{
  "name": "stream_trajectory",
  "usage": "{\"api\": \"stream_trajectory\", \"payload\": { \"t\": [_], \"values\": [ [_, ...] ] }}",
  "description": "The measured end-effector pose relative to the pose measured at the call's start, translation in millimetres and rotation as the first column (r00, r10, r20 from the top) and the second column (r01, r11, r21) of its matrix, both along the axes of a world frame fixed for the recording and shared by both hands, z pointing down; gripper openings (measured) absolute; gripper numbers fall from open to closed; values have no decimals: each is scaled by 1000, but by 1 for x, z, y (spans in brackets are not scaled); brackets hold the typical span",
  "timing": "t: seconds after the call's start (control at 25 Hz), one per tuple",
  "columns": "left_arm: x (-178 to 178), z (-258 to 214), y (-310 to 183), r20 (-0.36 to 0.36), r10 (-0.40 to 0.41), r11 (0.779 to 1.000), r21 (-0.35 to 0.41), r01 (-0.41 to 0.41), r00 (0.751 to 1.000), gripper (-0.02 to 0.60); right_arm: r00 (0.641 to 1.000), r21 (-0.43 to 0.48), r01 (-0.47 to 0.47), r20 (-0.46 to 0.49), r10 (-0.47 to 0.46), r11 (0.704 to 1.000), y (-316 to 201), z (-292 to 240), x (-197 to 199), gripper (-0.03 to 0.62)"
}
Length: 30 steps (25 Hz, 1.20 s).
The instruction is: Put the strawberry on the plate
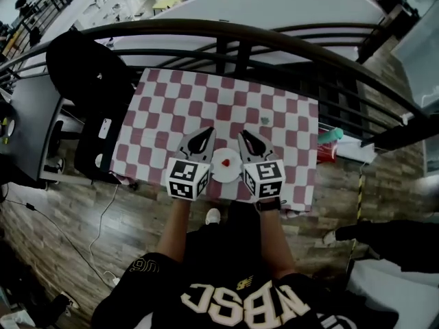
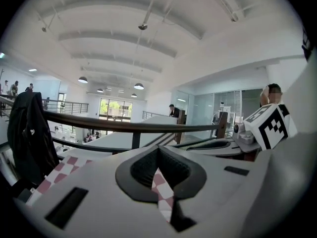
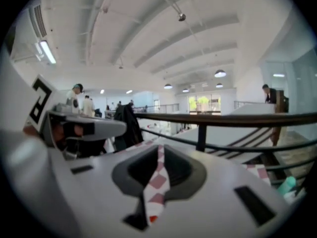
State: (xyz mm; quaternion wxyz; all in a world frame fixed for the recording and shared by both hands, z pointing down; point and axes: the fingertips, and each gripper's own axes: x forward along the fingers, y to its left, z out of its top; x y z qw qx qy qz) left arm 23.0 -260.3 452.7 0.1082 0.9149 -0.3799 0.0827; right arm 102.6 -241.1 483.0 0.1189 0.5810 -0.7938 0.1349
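A small red strawberry [image 1: 225, 162] lies on a white plate [image 1: 232, 172] at the near edge of the table with the red-and-white checked cloth [image 1: 206, 98]. My left gripper [image 1: 204, 133] stands just left of the plate and my right gripper [image 1: 245, 135] just right of it, both pointing away from me over the cloth. Each has its jaws drawn together to a narrow slit with nothing between them. Through the slit of the right gripper [image 3: 159, 148] I see checked cloth and a red speck of the strawberry [image 3: 152, 218]. The left gripper [image 2: 159, 150] shows only cloth.
A small teal thing [image 1: 265, 120] lies on the cloth beyond the right gripper. A teal and red object [image 1: 329, 139] sits off the table's right edge. A dark curved railing [image 1: 233, 36] runs behind the table. A black jacket [image 1: 86, 67] hangs on a chair at the left.
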Motion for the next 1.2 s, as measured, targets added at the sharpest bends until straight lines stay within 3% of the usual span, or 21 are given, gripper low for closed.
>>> {"api": "stream_trajectory", "payload": {
  "t": [0.24, 0.44, 0.8, 1.2],
  "values": [
    [9, -65, 11, -75, 29, 992, 122, -19, 997, 8, 999, 182, -49, 28, 44, 982, 13, -69, 5, 17],
    [14, -97, 23, -98, 51, 981, 192, -31, 994, 9, 995, 267, -96, 35, 90, 959, 29, -104, 12, 17],
    [20, -111, 28, -91, 54, 965, 260, -29, 994, 9, 989, 336, -141, 20, 143, 931, 35, -129, 23, 17],
    [10, -117, 21, -111, 29, 960, 278, 3, 993, 9, 990, 355, -121, -19, 137, 927, 28, -136, 15, 17]
  ]
}}
